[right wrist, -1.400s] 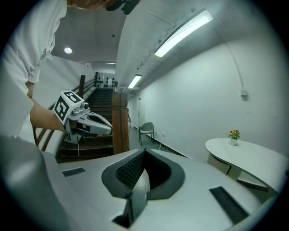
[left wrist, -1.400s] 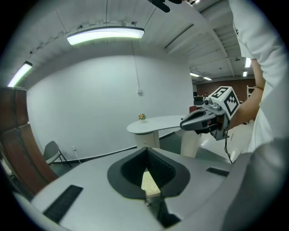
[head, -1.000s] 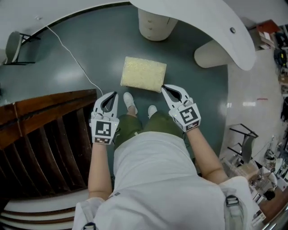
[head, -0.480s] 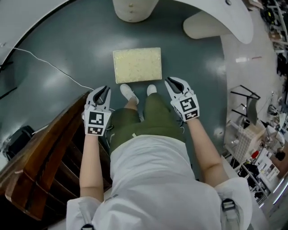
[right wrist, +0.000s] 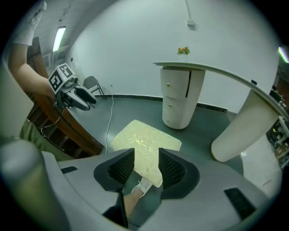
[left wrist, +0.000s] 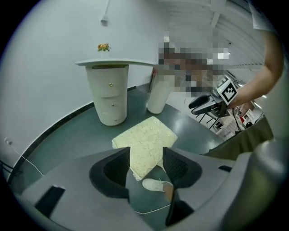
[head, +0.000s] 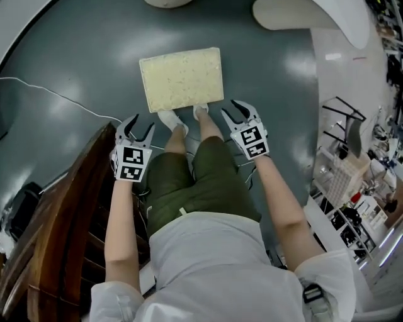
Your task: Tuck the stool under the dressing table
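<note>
Left hand-held gripper (head: 140, 124) and right hand-held gripper (head: 234, 111) hung either side of the knees, both sets of jaws opening, nothing between them. The stool (head: 181, 78) sat on the floor (head: 94, 56) just ahead of the shoes (head: 171, 118), near the table (head: 343, 19) but not under it.

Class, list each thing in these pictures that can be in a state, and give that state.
Dressing table: standing, drawers shut.
Stool: upright on the floor, out in front of the dressing table, not tucked under, untouched.
Left gripper: jaws opening, nothing between them.
Right gripper: jaws opening, nothing between them.
White cable: lying loose on the floor.
</note>
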### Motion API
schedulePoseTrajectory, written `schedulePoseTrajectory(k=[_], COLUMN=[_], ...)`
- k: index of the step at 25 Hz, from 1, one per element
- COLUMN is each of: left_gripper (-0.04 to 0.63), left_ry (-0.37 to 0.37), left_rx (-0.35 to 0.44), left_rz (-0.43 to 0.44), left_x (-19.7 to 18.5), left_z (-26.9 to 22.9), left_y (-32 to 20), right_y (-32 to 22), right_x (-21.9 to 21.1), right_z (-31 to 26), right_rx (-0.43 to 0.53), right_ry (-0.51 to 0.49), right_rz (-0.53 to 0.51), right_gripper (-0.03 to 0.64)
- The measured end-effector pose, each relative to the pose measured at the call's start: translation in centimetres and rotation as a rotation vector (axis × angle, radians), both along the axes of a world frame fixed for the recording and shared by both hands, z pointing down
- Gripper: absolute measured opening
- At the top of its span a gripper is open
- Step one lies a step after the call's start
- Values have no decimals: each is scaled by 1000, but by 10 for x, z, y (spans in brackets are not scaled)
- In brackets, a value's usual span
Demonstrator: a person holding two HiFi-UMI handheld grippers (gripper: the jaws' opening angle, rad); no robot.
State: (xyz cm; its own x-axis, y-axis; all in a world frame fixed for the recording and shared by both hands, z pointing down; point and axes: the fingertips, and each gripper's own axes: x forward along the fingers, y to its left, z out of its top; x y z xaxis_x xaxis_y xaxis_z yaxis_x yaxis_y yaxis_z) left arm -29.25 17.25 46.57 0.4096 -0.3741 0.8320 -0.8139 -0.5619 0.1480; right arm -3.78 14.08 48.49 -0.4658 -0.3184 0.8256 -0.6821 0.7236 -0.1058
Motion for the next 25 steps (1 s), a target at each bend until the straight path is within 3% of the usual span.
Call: schedulePoseTrajectory(k=[9, 13, 20, 25], left_gripper=[267, 322, 334, 337], left_ry=[-12, -36, -90, -105], left_rx=[-117, -212, -287, -347], left_rz=[-19, 25, 99, 97], left_x=[10, 13, 14, 15], left_z=[119, 169, 223, 256], left_y=[3, 13, 30, 43], right_y=[-2, 4, 14, 24], right_x=[24, 33, 52, 63], right_z=[117, 161, 217, 249], right_rx=[-122, -177, -261, -323], right_ry=[56, 83, 141, 179], right_rz=[-8, -44, -108, -170], right_gripper=[234, 259, 312, 337])
